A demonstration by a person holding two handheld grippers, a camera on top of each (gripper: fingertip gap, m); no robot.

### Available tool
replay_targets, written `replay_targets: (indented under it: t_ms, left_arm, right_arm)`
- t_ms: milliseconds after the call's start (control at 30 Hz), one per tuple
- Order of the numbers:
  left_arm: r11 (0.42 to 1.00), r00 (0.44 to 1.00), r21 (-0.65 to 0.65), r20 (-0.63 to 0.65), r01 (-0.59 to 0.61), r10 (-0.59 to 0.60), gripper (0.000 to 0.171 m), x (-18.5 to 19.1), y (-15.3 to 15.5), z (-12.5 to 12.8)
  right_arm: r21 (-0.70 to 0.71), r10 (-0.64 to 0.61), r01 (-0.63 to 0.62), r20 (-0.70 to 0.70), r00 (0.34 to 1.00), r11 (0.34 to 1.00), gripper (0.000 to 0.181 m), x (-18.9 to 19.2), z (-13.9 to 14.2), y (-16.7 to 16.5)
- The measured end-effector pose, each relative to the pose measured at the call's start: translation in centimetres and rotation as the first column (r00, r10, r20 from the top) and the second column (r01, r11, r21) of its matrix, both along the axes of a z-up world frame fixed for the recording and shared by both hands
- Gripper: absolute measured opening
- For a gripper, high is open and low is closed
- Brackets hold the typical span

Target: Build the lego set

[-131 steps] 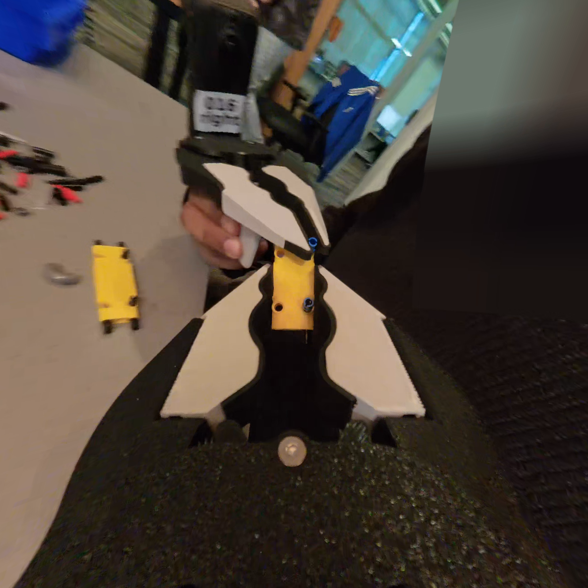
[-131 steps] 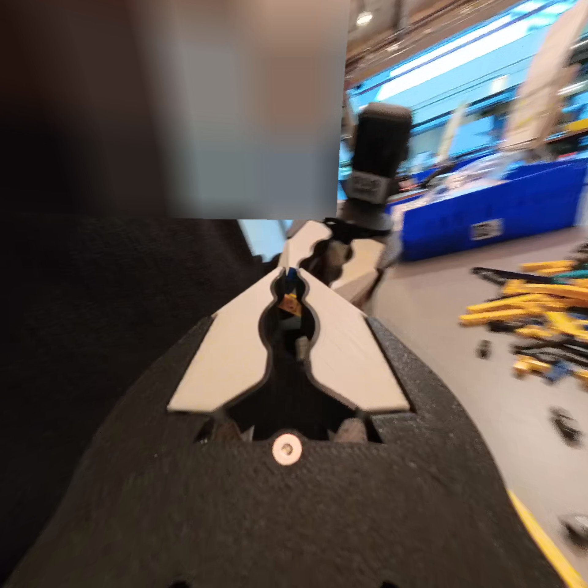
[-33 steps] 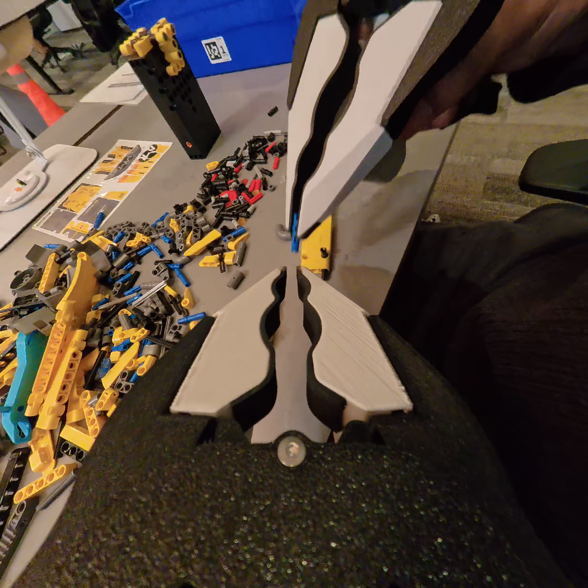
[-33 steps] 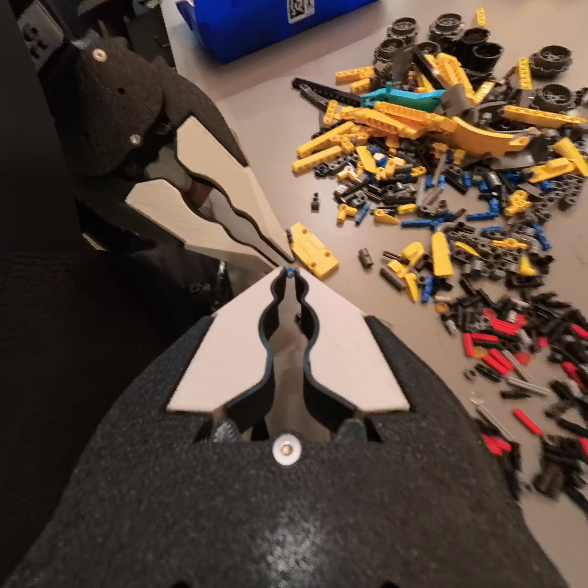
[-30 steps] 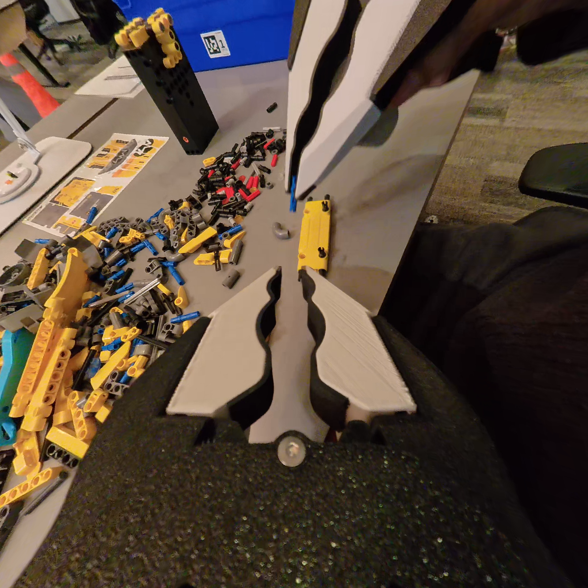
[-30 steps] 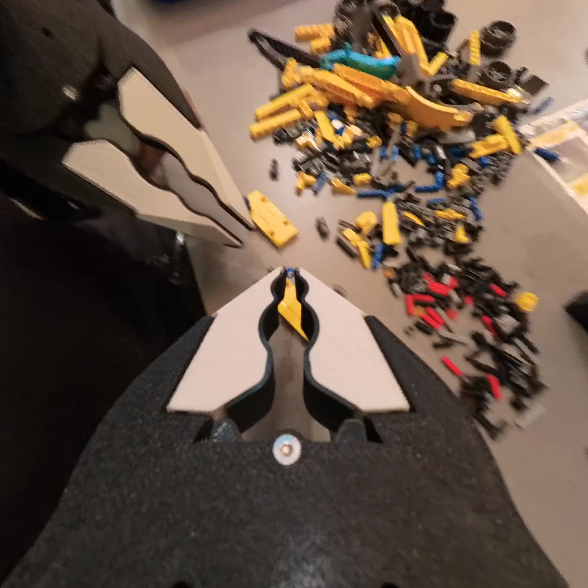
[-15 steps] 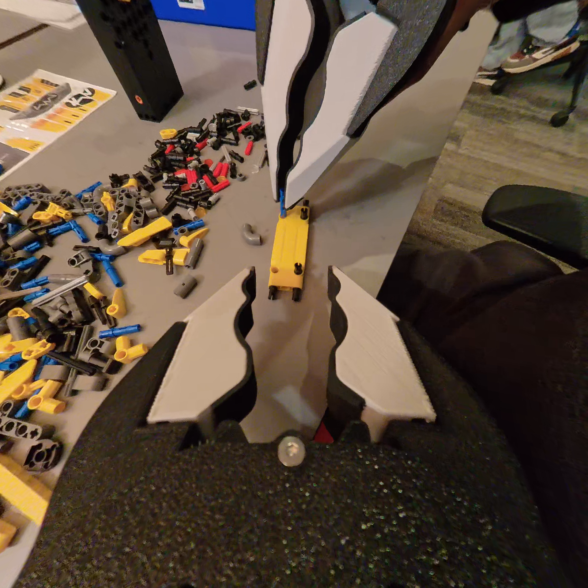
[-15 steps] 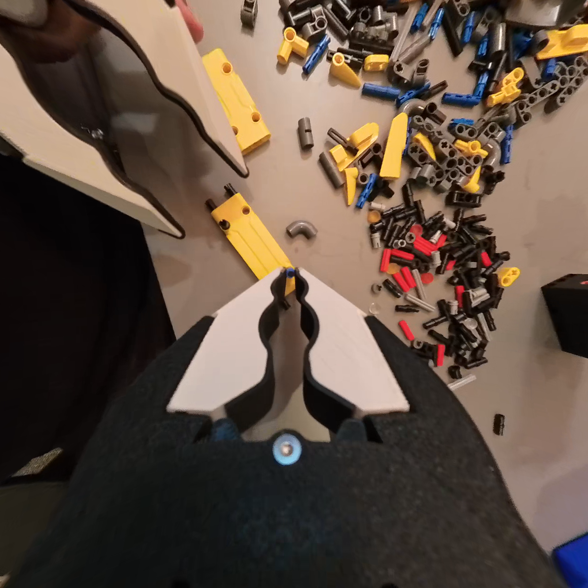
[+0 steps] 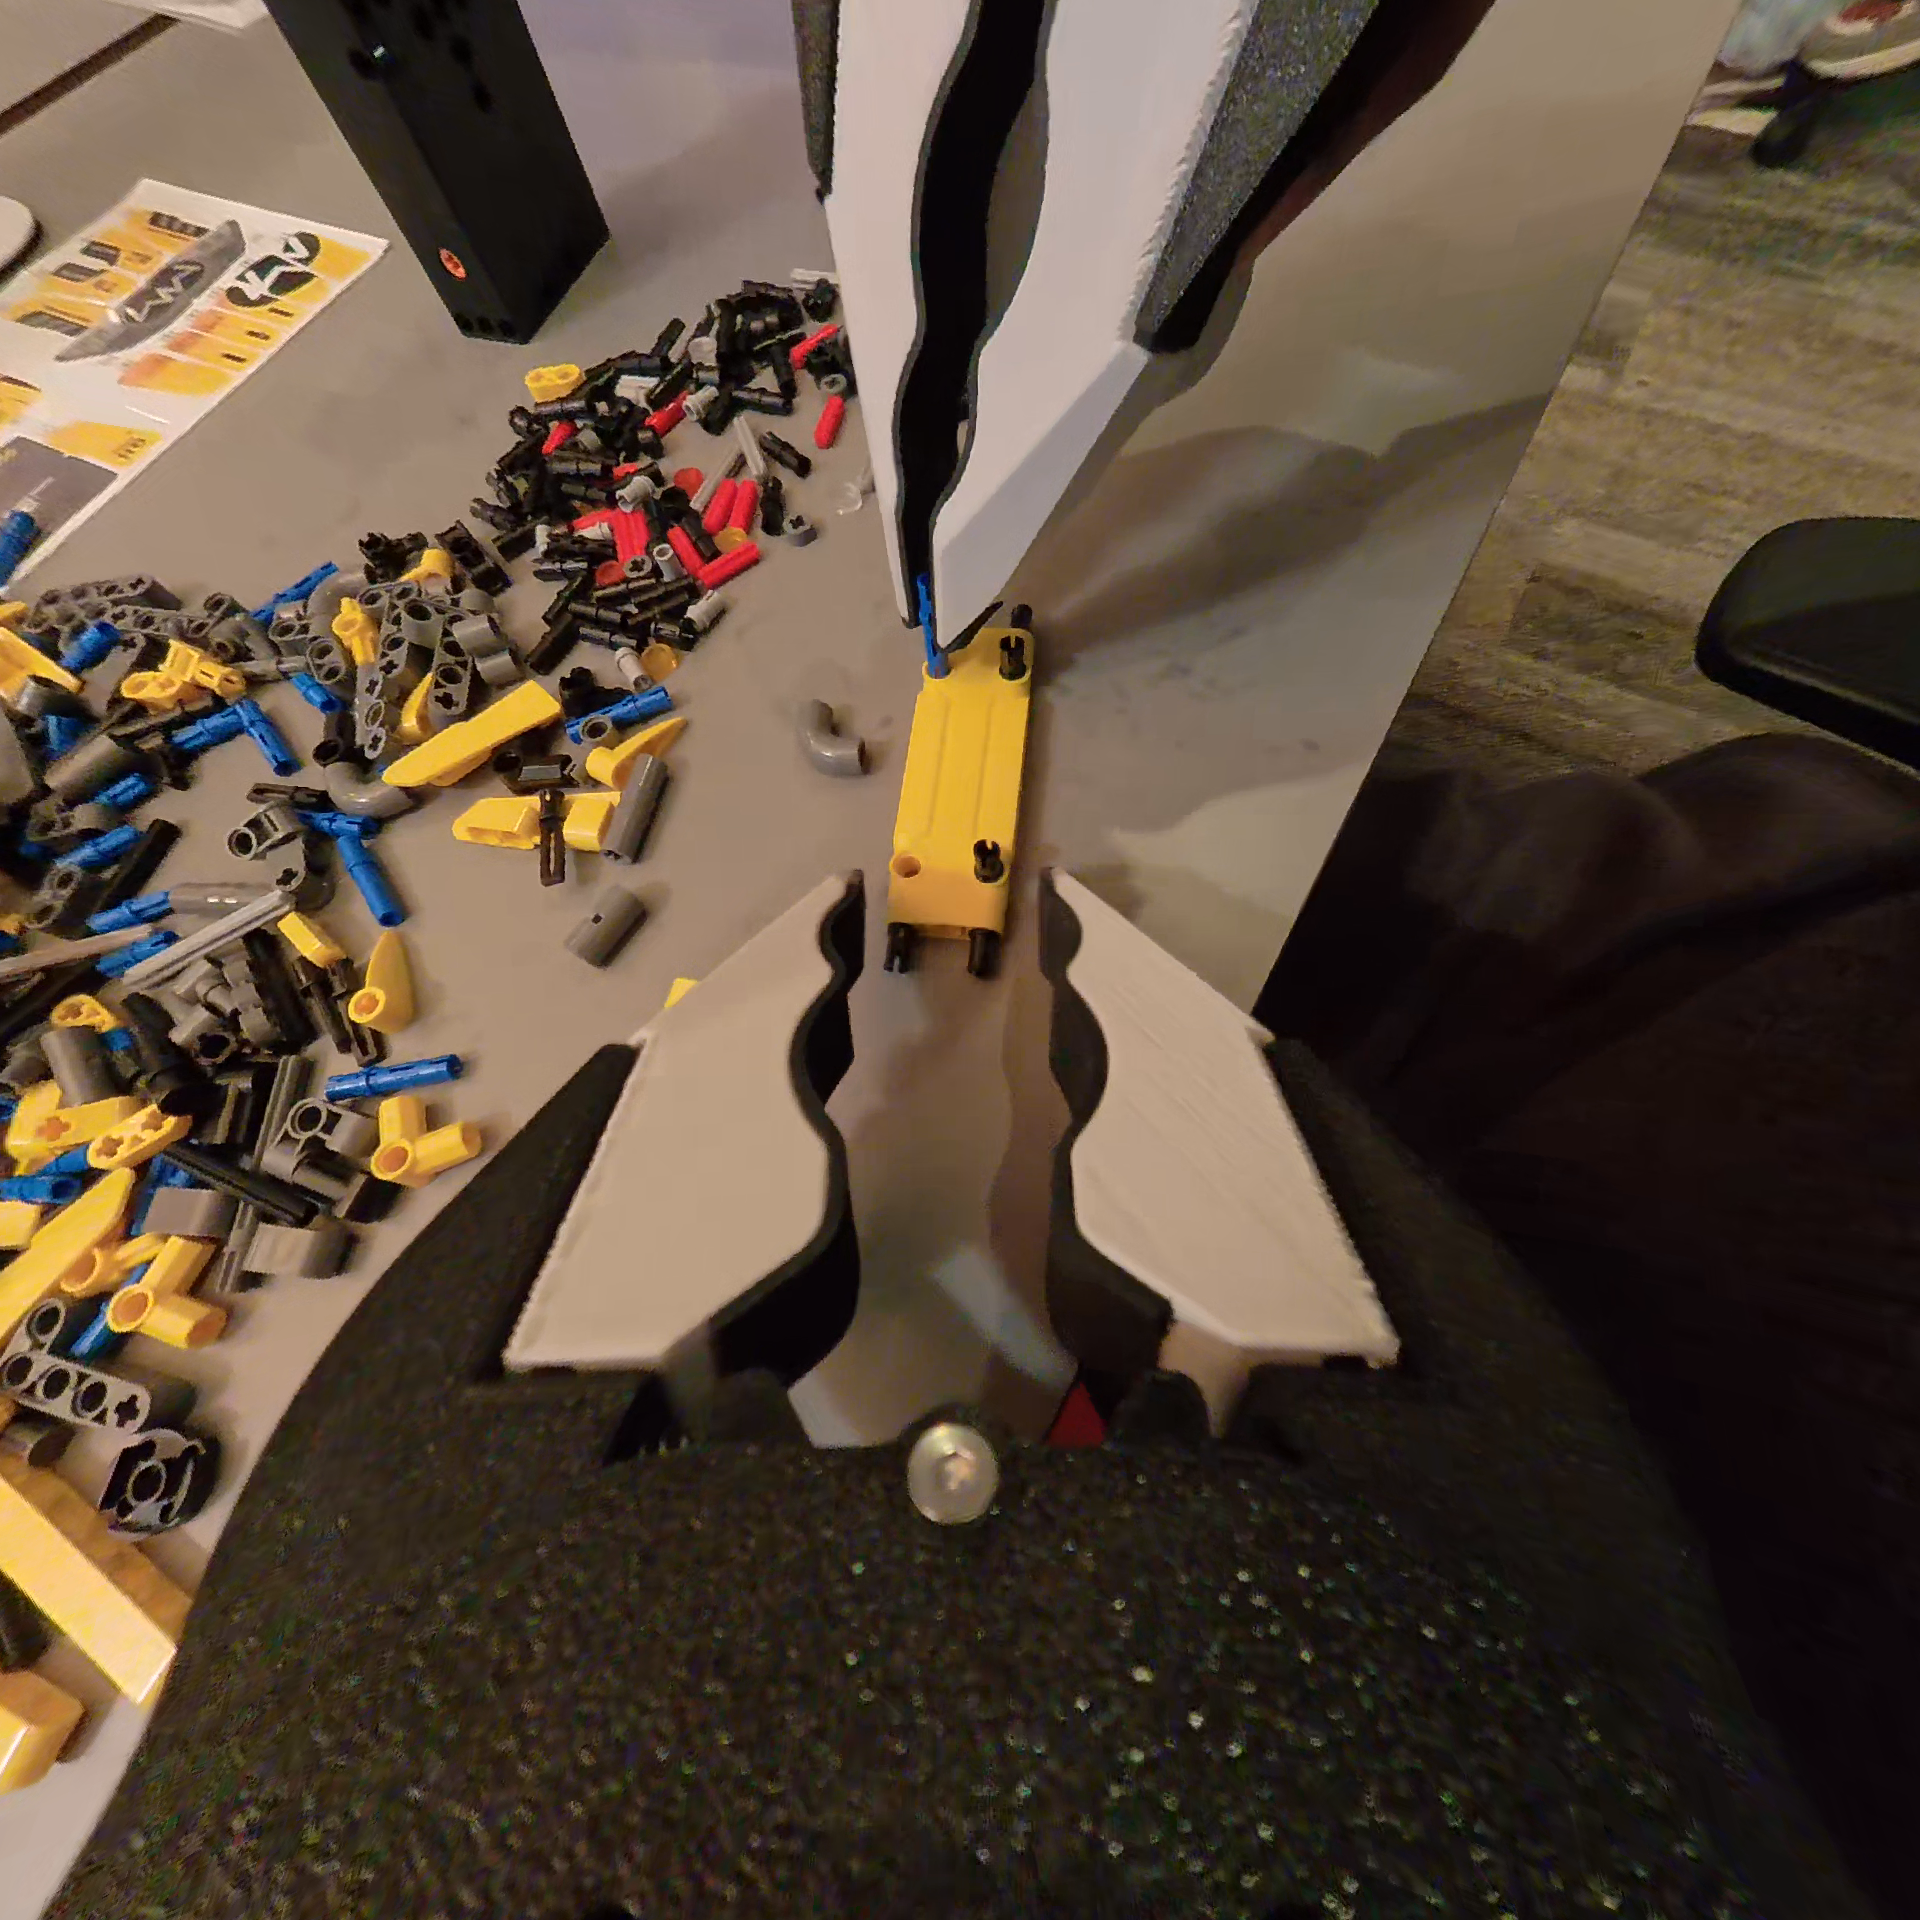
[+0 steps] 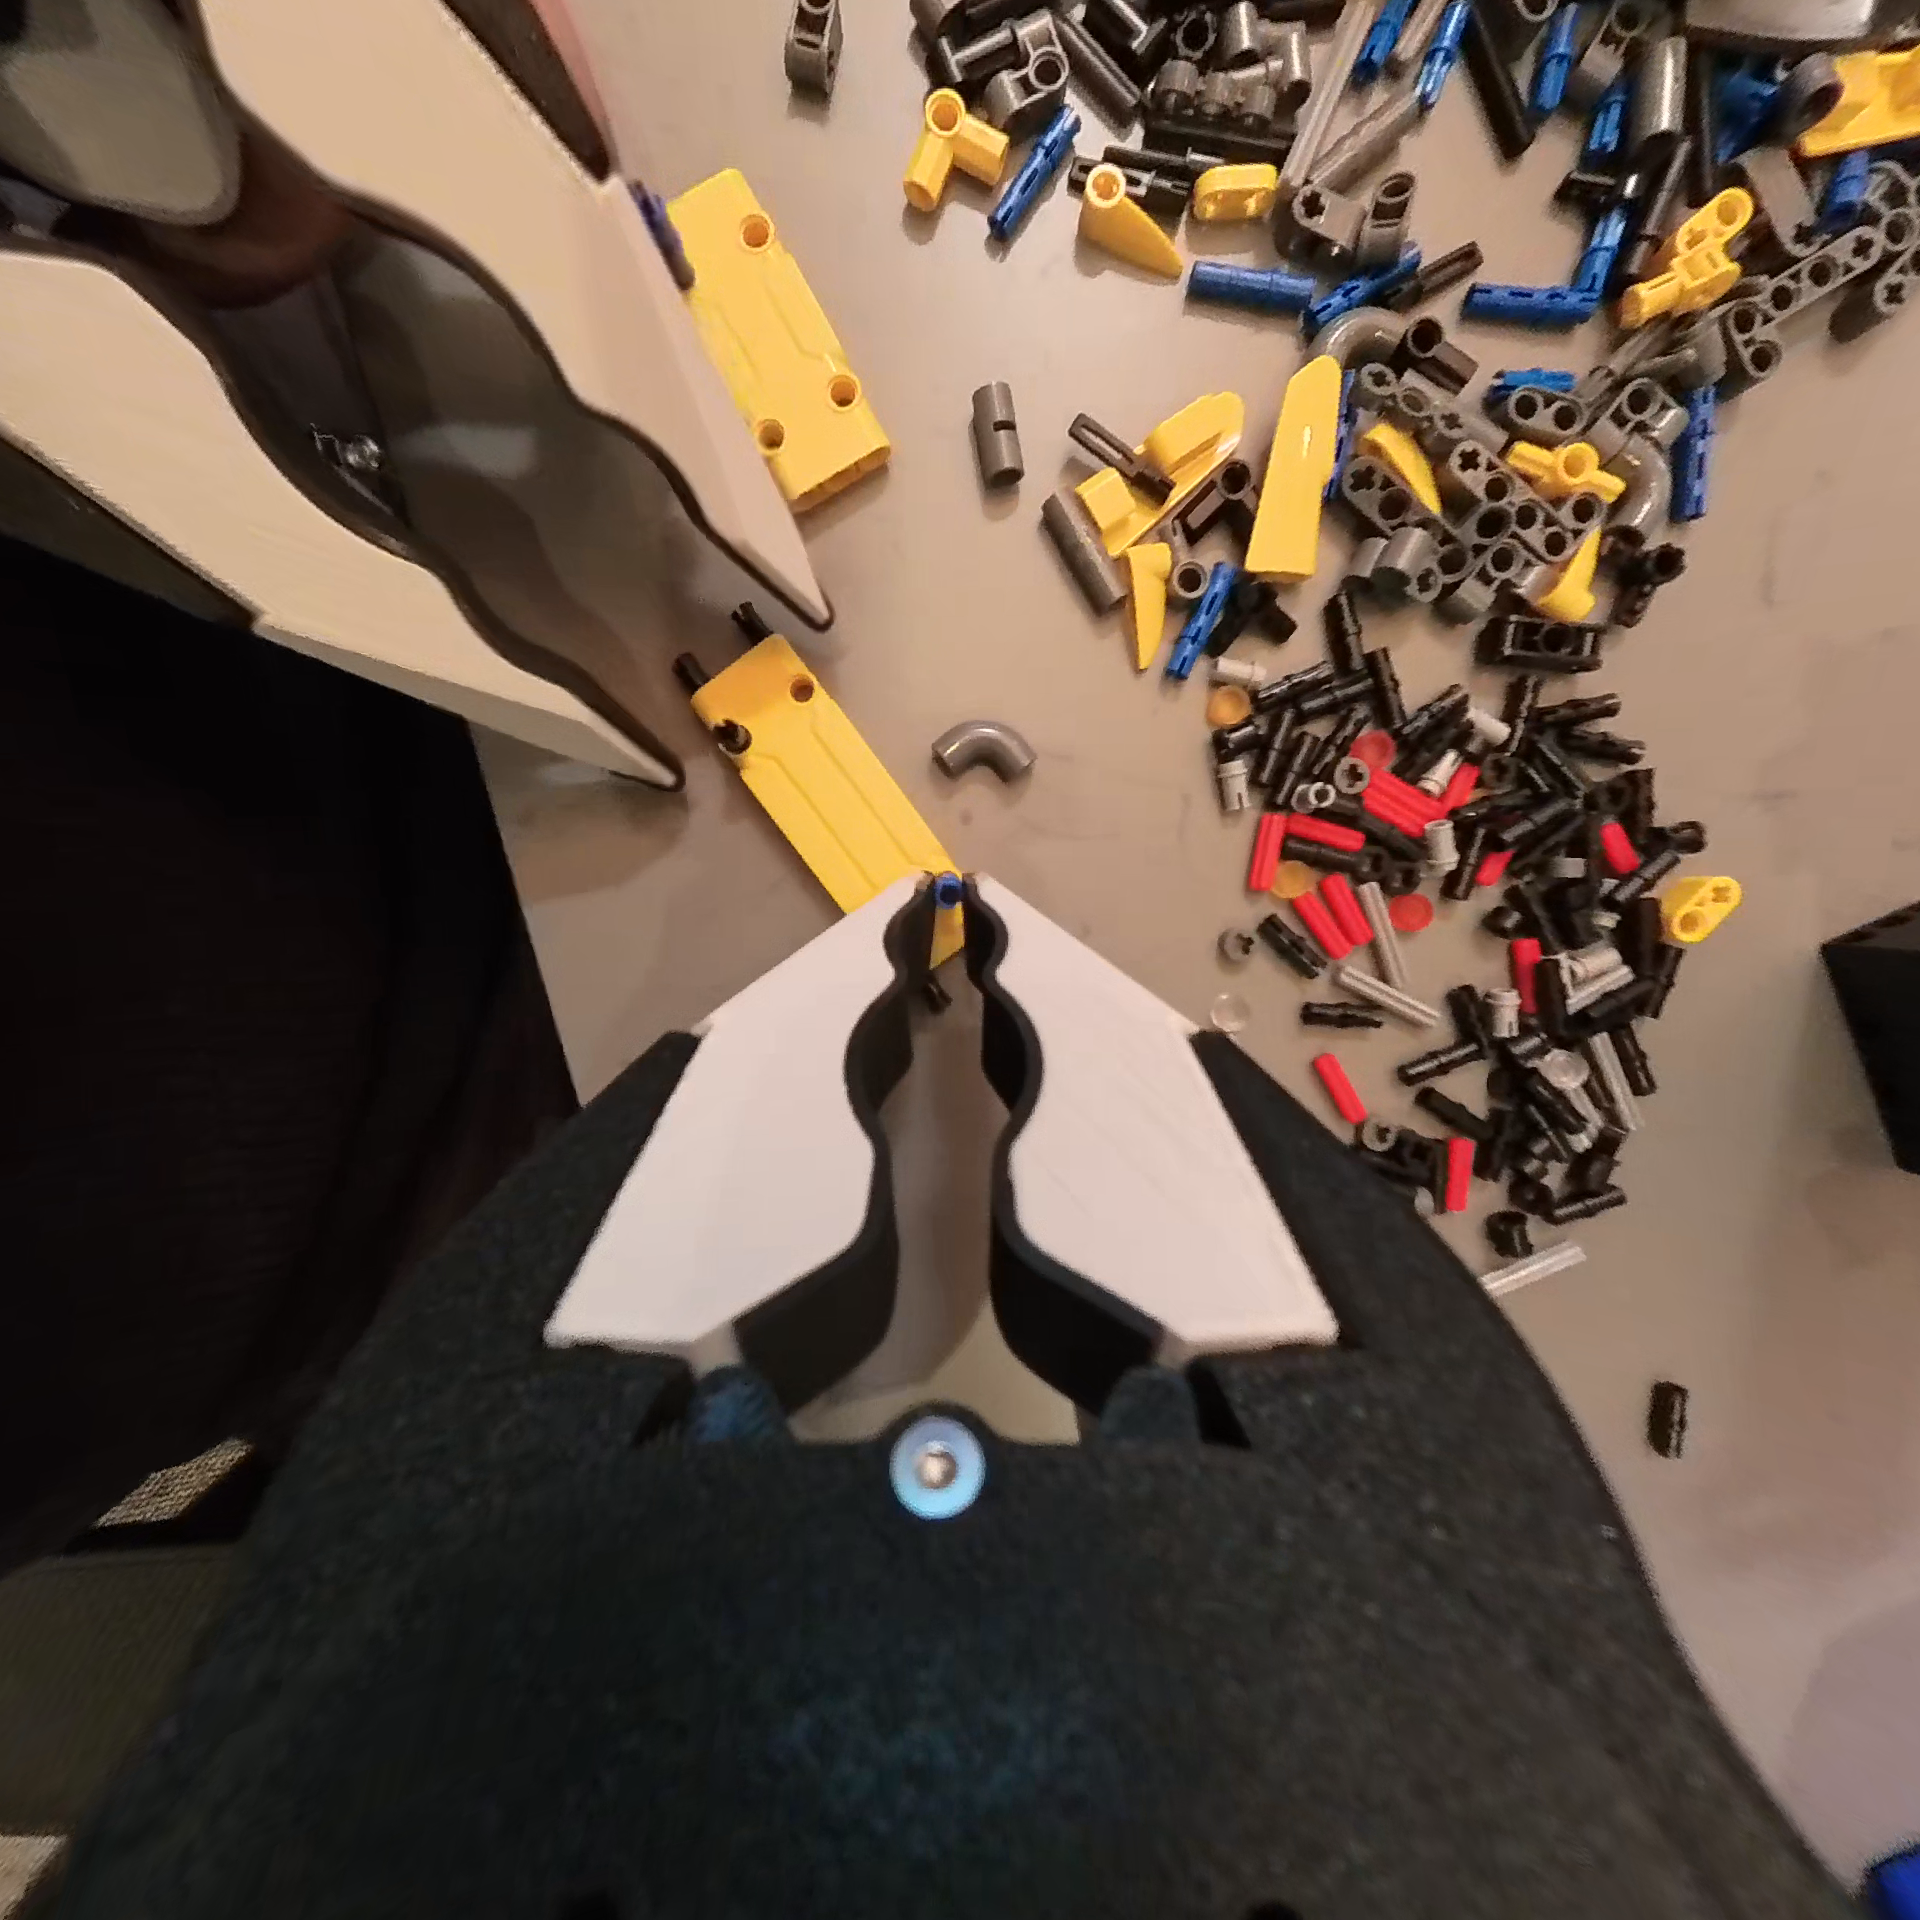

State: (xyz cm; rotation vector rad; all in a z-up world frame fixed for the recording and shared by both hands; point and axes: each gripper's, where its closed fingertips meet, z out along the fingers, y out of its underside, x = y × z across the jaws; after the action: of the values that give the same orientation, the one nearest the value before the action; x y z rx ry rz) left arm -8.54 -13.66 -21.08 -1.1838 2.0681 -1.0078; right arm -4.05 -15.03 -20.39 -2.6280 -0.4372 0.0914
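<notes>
A yellow panel (image 9: 961, 800) with black pins at its ends lies flat on the grey table near its edge. My left gripper (image 9: 951, 894) is open and empty, with its jaws either side of the panel's near end and not touching it. My right gripper (image 10: 945, 891) is shut on a small blue pin (image 10: 945, 889). In the left wrist view it comes down from above, and the blue pin (image 9: 928, 636) meets the panel's far corner. In the right wrist view the panel (image 10: 821, 779) runs from my right fingertips to the left gripper (image 10: 743, 694).
A second yellow panel (image 10: 774, 343) lies beside the left gripper. A grey elbow piece (image 9: 831, 738) and a spread of loose yellow, blue, black and red pieces (image 9: 623, 540) lie to the left. A black box (image 9: 447, 156) and a printed sheet (image 9: 156, 291) lie farther back. The table edge (image 9: 1382, 727) is just to the right. The left gripper's tips are roughly 6 cm from the right gripper's.
My left gripper held the yellow panel in the air 4.4 s ago; the panel now lies on the table. The left jaws have opened. My right gripper has come down onto the panel's far end with the pin.
</notes>
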Motion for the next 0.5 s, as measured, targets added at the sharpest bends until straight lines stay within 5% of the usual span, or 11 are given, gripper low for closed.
replay_targets:
  t_ms: [200,500]
  left_arm:
    - [1.0,1.0,0.019,0.024,-0.009,0.009,0.008,0.1,-0.1,0.1]
    - [1.0,0.999,0.009,0.043,0.009,-0.009,0.007,0.0,-0.3,0.4]
  right_arm:
    - [-0.042,-0.017,0.015,-0.047,0.999,0.999,0.004,0.0,-0.1,-0.2]
    - [-0.148,0.076,-0.064,0.076,0.994,0.987,0.004,0.5,-0.7,-0.9]
